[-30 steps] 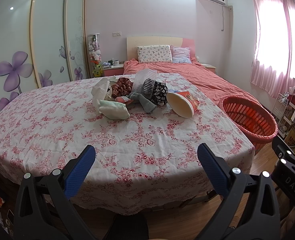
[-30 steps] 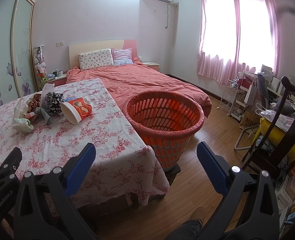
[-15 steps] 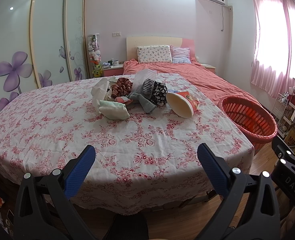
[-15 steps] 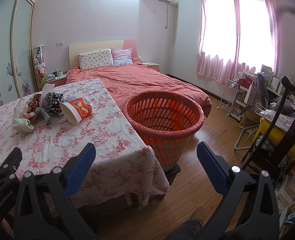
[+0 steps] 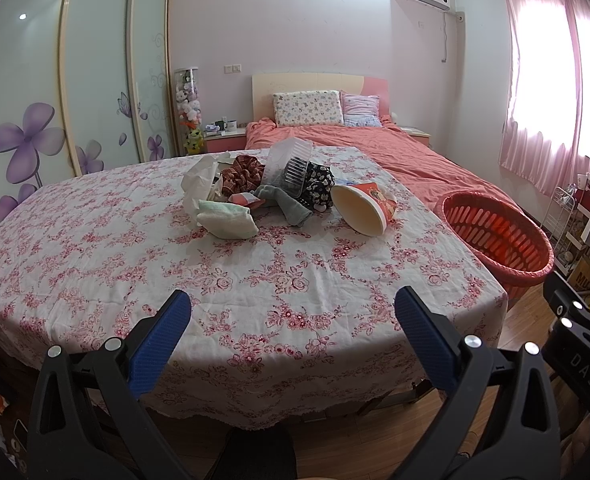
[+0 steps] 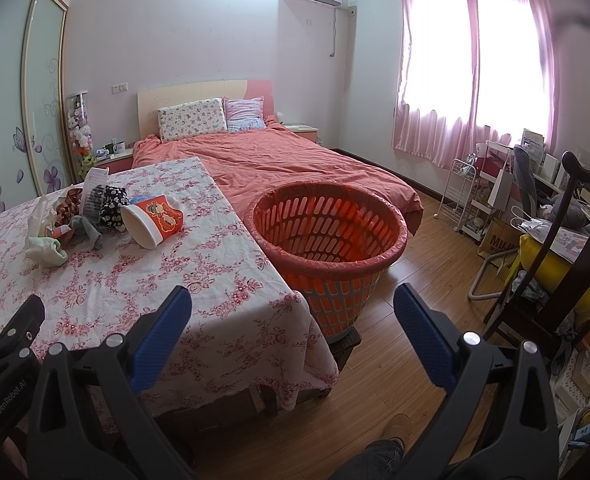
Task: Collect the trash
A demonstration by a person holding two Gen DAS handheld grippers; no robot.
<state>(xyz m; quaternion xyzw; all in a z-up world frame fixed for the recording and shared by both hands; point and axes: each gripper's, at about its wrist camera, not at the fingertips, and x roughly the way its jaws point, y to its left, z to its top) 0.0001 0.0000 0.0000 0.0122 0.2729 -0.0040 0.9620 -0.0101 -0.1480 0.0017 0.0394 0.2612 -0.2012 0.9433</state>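
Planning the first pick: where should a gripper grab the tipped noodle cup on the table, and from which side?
Judging by its pose, pinch the rim of the noodle cup. It lies on its side on the table, open mouth facing the near edge, so one finger could slide inside and one stay outside. Come from the near side with the right gripper, nearest the basket; both grippers are open.

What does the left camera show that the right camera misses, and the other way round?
Only the left camera shows the whole table and more of the flowered wardrobe doors. Only the right camera shows the chair, the white cart and the full window curtains. Both show the trash pile, the tipped paper bowl, the orange basket and the bed.
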